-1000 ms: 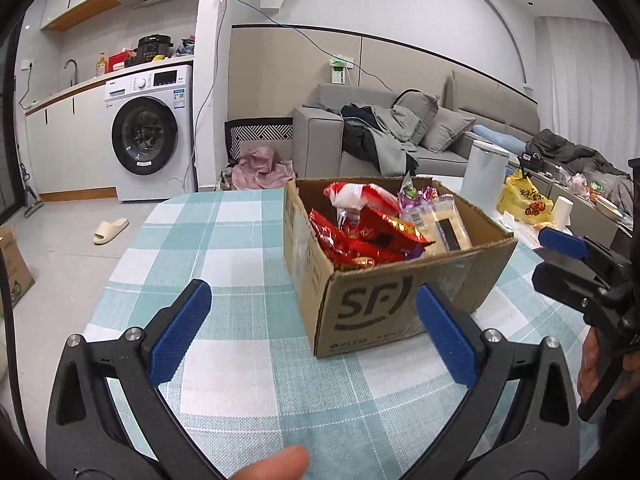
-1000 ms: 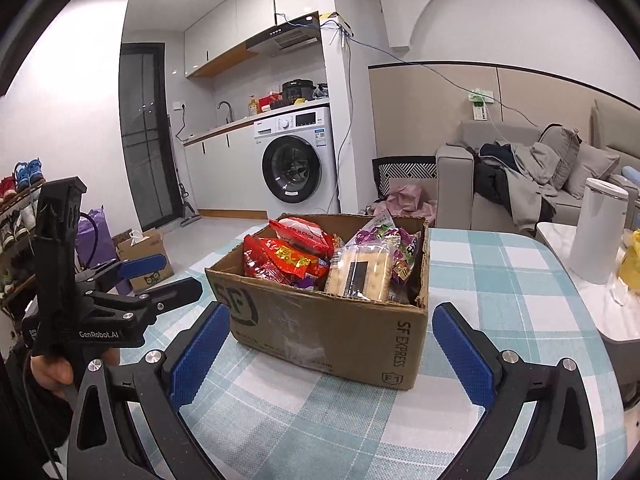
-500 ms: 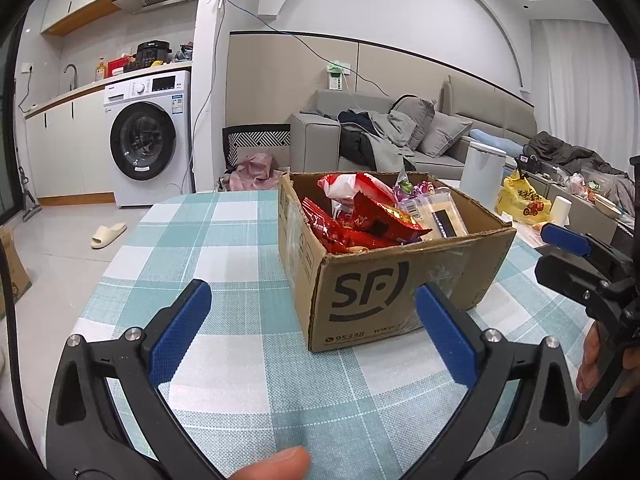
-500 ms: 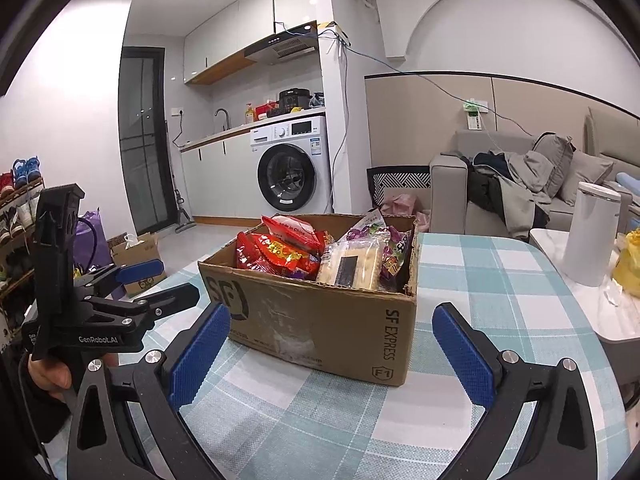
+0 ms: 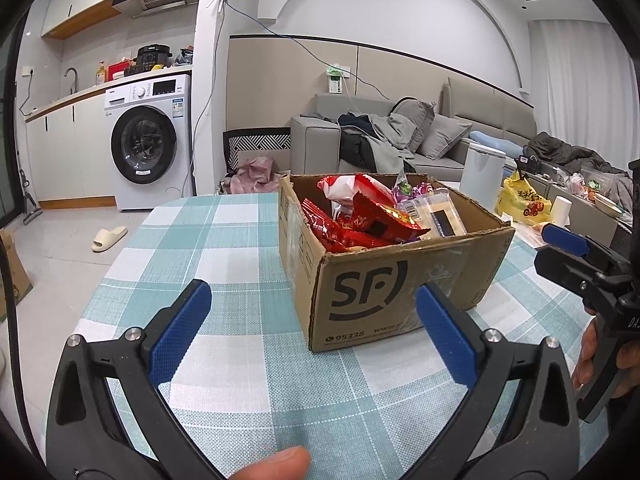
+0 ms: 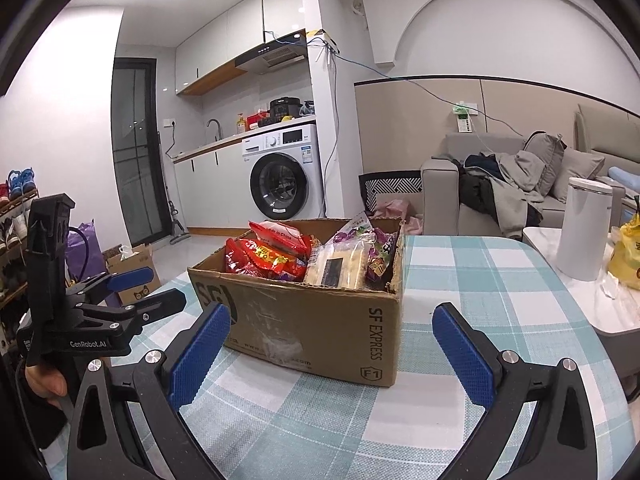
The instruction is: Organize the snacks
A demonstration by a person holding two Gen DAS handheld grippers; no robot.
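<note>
- Sitting mid-frame on the checked tablecloth (image 5: 248, 364): cardboard box (image 5: 396, 284) stuffed with snack packs (image 5: 360, 220), maybe crackers too.
- Left gripper (image 5: 308, 332) and right gripper (image 6: 330, 346) are both hanging released, grasping nothing.

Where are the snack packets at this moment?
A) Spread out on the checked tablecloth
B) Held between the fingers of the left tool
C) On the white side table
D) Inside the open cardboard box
D: the red snack packets and the cracker pack stand inside the open cardboard box, and both tools are open and empty.
</note>
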